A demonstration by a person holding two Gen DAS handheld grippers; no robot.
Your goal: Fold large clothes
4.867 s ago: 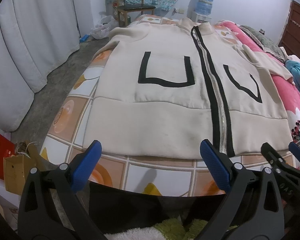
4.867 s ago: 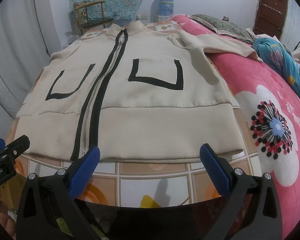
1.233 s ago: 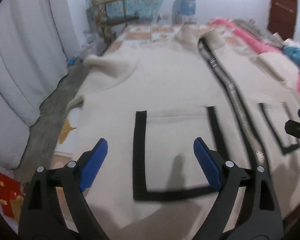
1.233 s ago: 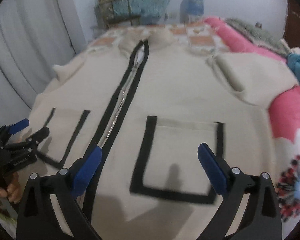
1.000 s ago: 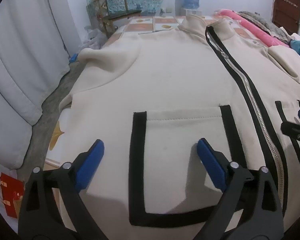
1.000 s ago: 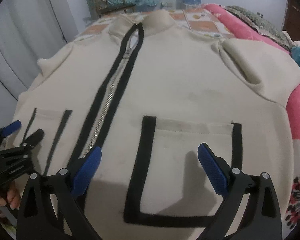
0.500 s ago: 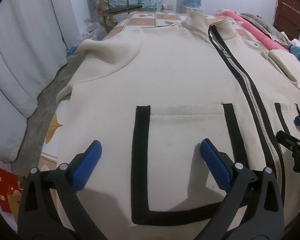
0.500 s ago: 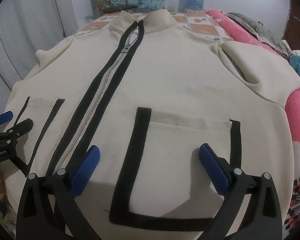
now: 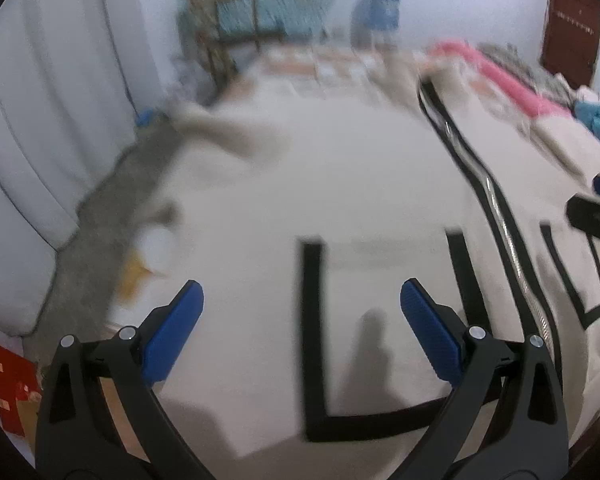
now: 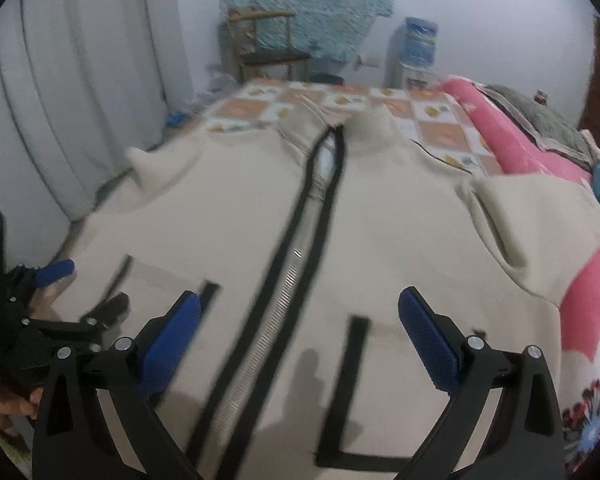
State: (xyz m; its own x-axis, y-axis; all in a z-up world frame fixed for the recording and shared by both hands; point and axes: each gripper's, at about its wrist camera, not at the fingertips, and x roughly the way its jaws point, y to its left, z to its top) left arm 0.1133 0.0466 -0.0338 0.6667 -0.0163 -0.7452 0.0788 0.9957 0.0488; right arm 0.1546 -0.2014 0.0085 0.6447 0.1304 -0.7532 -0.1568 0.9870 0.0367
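Jacket [image 10: 380, 216]: cream, zipped, spread front-up across the bed [image 10: 340, 100], collar toward its far edge.
Left gripper [image 9: 300, 320]: jaws wide apart, holding nothing, above the pocket outline nearest the bed's left edge.
Right gripper [image 10: 300, 328]: jaws wide apart, empty, between the zipper [image 10: 288, 280] and the other pocket.
Handling: likely thick, soft fleece, heavyish and limp; it should sag.
Hold: shoulder seams or sleeve [image 10: 540, 216], pinching both layers.

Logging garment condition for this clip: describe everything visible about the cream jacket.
The cream jacket lies front-up, spread flat on the bed. It looks thick and fleecy, with a stand collar, a black-edged metal zipper closed down the middle, and black-trimmed patch pockets. One sleeve lies folded near the pink blanket. Neither gripper holds it.
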